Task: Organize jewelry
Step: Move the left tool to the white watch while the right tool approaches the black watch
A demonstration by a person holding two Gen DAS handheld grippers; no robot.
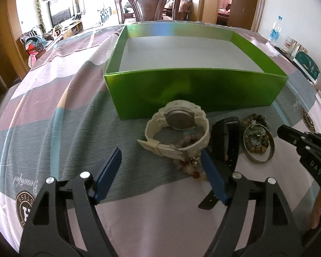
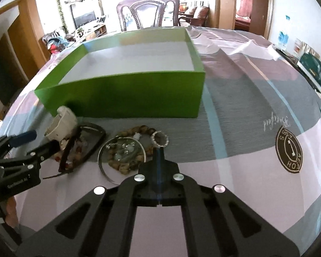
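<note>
A green box (image 1: 194, 94) with a white floor stands open on the table; it also shows in the right wrist view (image 2: 126, 98). In front of it lie a white watch (image 1: 177, 132), a black watch (image 1: 225, 141), a pink bead bracelet (image 1: 189, 167), a silver bangle (image 1: 260, 147) around brown beads, and a small sparkly ring (image 2: 159, 139). My left gripper (image 1: 161, 156) is open, its blue fingers either side of the white watch's strap. My right gripper (image 2: 158, 151) is shut and empty, its tip just short of the ring.
A patterned cloth (image 1: 53, 111) covers the table. A wooden chair (image 1: 147, 4) stands behind the box. A water bottle (image 1: 275, 30) and some boxes (image 1: 306, 64) sit at the far right edge.
</note>
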